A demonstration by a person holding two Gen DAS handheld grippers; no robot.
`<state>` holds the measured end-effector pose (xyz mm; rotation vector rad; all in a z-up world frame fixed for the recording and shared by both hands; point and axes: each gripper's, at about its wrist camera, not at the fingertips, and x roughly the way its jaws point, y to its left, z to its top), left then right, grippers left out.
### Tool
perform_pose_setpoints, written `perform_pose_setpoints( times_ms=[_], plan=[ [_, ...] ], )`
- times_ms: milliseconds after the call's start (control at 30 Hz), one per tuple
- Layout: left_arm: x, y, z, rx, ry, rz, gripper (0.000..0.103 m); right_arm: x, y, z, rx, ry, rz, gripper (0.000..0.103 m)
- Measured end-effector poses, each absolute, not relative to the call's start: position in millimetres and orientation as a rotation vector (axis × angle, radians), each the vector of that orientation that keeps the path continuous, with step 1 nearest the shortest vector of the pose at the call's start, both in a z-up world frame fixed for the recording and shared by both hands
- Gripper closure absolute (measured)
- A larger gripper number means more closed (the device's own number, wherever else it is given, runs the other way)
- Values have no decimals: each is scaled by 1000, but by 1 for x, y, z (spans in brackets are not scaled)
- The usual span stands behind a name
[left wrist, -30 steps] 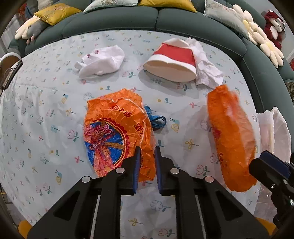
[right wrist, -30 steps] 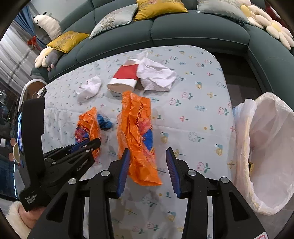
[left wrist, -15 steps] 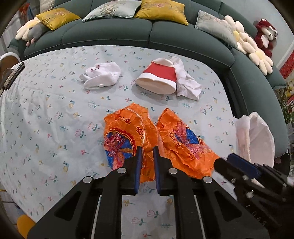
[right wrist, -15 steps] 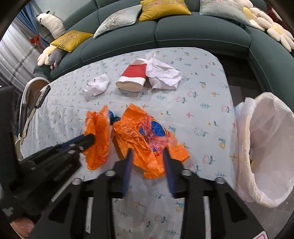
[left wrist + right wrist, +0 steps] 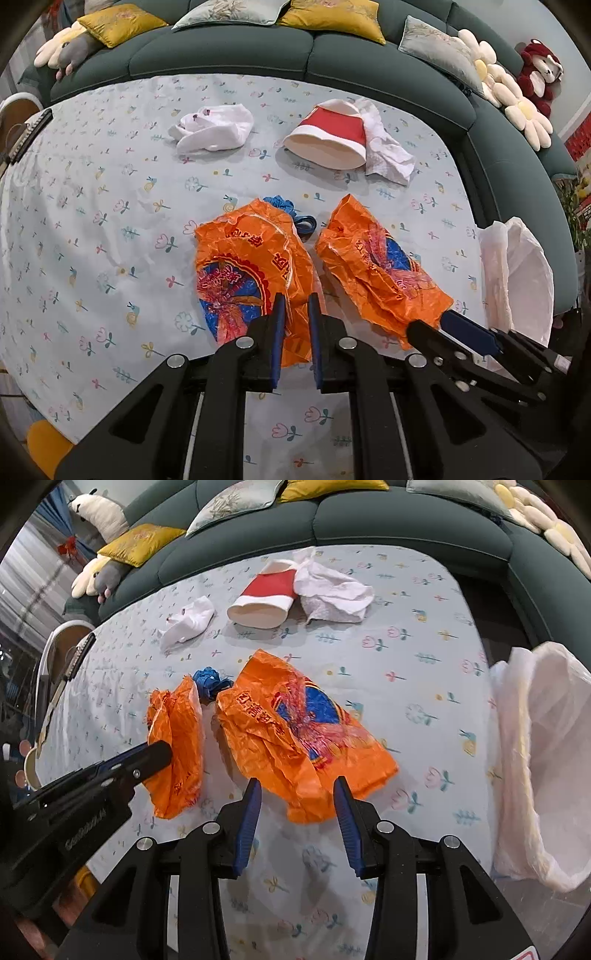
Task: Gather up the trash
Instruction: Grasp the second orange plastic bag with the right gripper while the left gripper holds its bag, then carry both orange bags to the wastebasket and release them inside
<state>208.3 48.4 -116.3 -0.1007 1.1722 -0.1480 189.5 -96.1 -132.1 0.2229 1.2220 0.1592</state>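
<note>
Two crumpled orange wrappers lie side by side on the flowered tablecloth. My left gripper is shut on the near edge of the left orange wrapper, which hangs folded from it. My right gripper has the near edge of the right orange wrapper between its jaws. Those jaws are opening slightly while the pads still touch the bunched plastic. A small blue scrap lies just behind both wrappers.
Farther back lie a tipped red and white paper cup, a crumpled white tissue against it, and a white wad to the left. An open white trash bag hangs off the table's right edge. A green sofa curves behind.
The right wrapper, upright and hanging a second ago, has come down and now spreads flatter beside the left one. Both grippers have pulled back, so more of the table shows.
</note>
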Motion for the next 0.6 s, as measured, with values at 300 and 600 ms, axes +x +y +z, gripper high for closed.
perform_pose_setpoints(
  times_ms=[300, 600],
  plan=[
    [214, 44, -115, -101, 1168, -158, 91, 191, -82, -156, 189, 1286, 165, 88],
    [204, 24, -81, -89, 1109, -202, 91, 181, -105, -100, 220, 1158, 133, 88]
  ],
)
